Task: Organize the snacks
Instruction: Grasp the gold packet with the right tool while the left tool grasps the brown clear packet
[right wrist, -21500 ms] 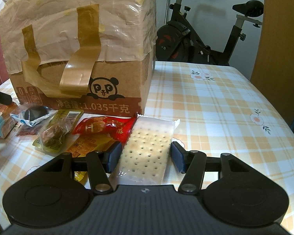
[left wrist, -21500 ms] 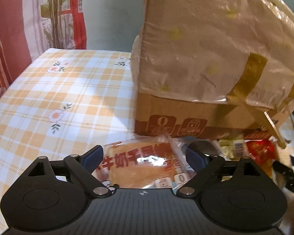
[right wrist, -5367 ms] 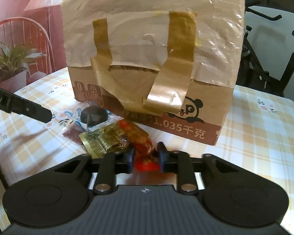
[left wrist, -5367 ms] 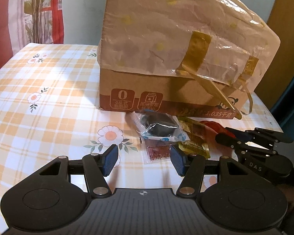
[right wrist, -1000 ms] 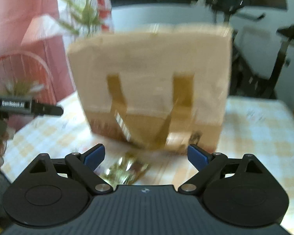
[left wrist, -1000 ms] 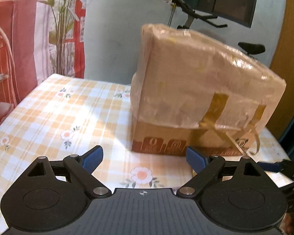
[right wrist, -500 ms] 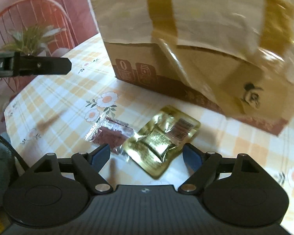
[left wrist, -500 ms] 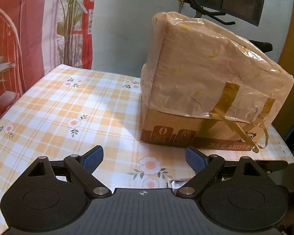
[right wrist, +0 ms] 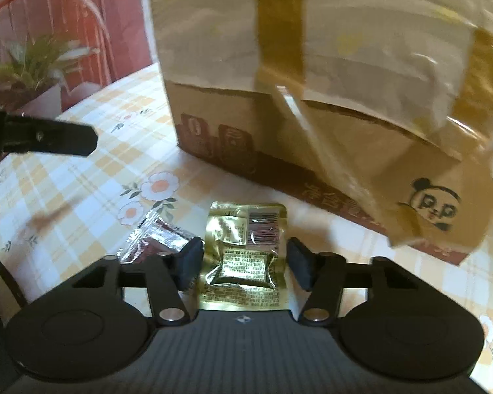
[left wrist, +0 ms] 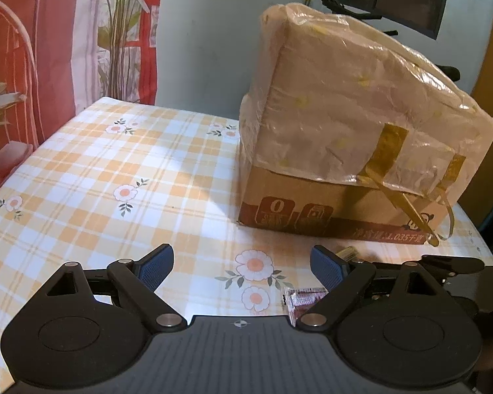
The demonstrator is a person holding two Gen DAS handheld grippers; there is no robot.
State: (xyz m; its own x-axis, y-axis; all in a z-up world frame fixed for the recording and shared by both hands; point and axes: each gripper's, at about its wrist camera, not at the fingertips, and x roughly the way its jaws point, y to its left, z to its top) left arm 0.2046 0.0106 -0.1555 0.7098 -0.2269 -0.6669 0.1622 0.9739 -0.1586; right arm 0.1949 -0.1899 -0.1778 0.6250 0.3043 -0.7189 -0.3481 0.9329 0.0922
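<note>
A gold foil snack packet [right wrist: 246, 256] lies flat on the checked tablecloth in front of the cardboard box [right wrist: 328, 115]. My right gripper [right wrist: 245, 262] is lowered over it with the packet between its fingers. Its jaws are closing, and a thin gap still shows at the right pad. A small dark-red packet [right wrist: 161, 238] lies just left of the left finger [right wrist: 189, 259]. My left gripper [left wrist: 241, 267] hovers open over bare cloth with nothing between its fingers. In the left wrist view the red packet [left wrist: 304, 297] is partly hidden behind its right finger.
The big box [left wrist: 345, 151], wrapped in plastic with loose yellow tape strips, fills the right rear of the table [left wrist: 115, 170]. A left gripper finger [right wrist: 49, 138] juts in at the left of the right wrist view. A red chair and a plant stand beyond the table's left edge.
My right gripper has come down and in over the packets, and its jaws have narrowed from wide open to close around the gold packet. The left gripper has hardly moved and stays open.
</note>
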